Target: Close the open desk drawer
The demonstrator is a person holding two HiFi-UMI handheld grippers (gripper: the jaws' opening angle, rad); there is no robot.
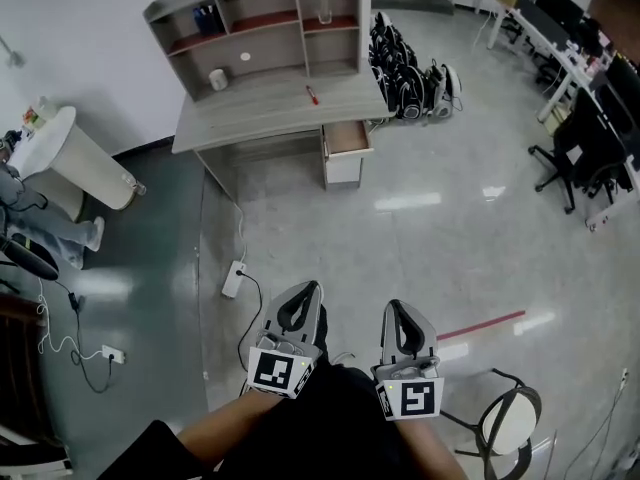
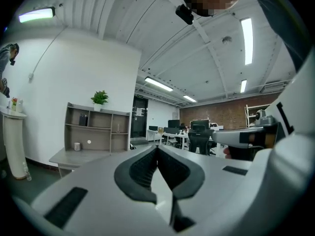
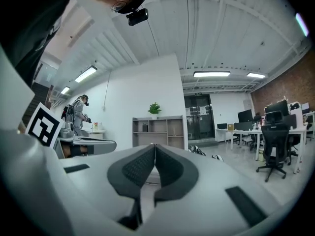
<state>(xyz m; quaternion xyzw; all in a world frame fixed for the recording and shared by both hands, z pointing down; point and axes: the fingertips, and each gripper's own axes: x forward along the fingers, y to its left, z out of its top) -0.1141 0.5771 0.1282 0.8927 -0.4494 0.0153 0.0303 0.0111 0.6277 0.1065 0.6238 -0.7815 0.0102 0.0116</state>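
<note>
A grey desk (image 1: 270,108) with a shelf unit (image 1: 260,23) on top stands far ahead against the wall. Its right-hand drawer (image 1: 346,138) is pulled out toward me. Both grippers are held close to my body, well short of the desk. My left gripper (image 1: 312,286) is shut with nothing in it, and my right gripper (image 1: 392,304) beside it is shut and empty too. In the left gripper view the shut jaws (image 2: 157,147) point level toward the desk (image 2: 74,156). The right gripper view shows shut jaws (image 3: 154,145) aimed at the shelf unit (image 3: 157,132).
A power strip (image 1: 233,279) with cables lies on the floor left of my path. A round stool (image 1: 508,420) stands at my right. Black bags (image 1: 405,78) sit right of the desk. Office chairs (image 1: 580,158) and desks fill the far right; a white round table (image 1: 70,158) stands left.
</note>
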